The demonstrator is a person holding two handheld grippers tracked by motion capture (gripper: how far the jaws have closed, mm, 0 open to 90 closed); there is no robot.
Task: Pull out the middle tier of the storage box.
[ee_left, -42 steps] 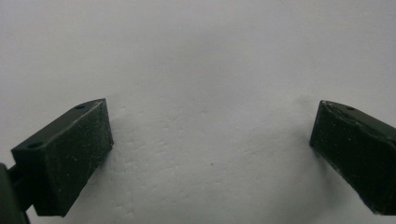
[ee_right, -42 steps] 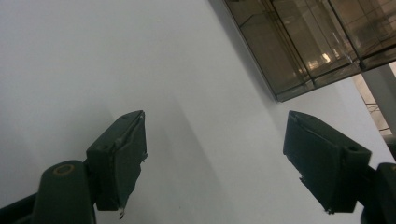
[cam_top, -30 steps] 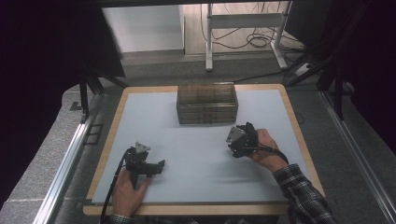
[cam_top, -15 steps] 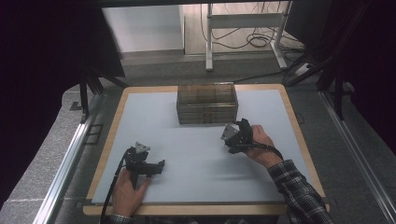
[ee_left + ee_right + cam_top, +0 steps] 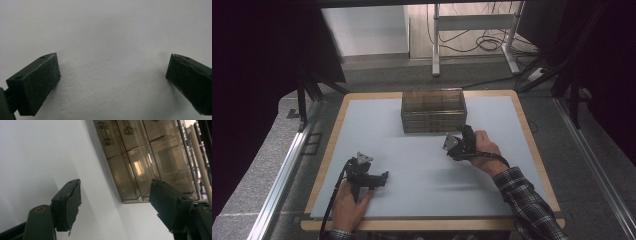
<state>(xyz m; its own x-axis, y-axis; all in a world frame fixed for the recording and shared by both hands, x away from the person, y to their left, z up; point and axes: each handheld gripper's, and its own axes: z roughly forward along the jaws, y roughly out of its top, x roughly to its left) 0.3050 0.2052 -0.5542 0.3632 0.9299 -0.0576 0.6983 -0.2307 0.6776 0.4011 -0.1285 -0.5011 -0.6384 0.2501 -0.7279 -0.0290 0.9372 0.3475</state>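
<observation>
A smoky, see-through drawer box (image 5: 433,110) stands on the pale table mat (image 5: 377,125), in the upper middle of the high view, its long side facing the person. In the right gripper view the same box (image 5: 140,162) runs from the top centre toward the right edge, tilted by the turned camera, with several clear compartments and small round knobs on the fronts near the top.

Just below the box's lower right corner in the high view sits the right gripper (image 5: 458,144), held by the right hand (image 5: 482,147), near the box but apart from it. Its jaws have just been closing a little, yet they stand apart with nothing between them; in the right gripper view (image 5: 115,202) the box's near corner shows through the gap, farther off.

The left gripper (image 5: 371,177) rests at the lower left of the mat, well apart from the box, in the left hand (image 5: 348,205). In the left gripper view (image 5: 112,82) its jaws are spread wide over bare mat (image 5: 110,37), gripping nothing.
</observation>
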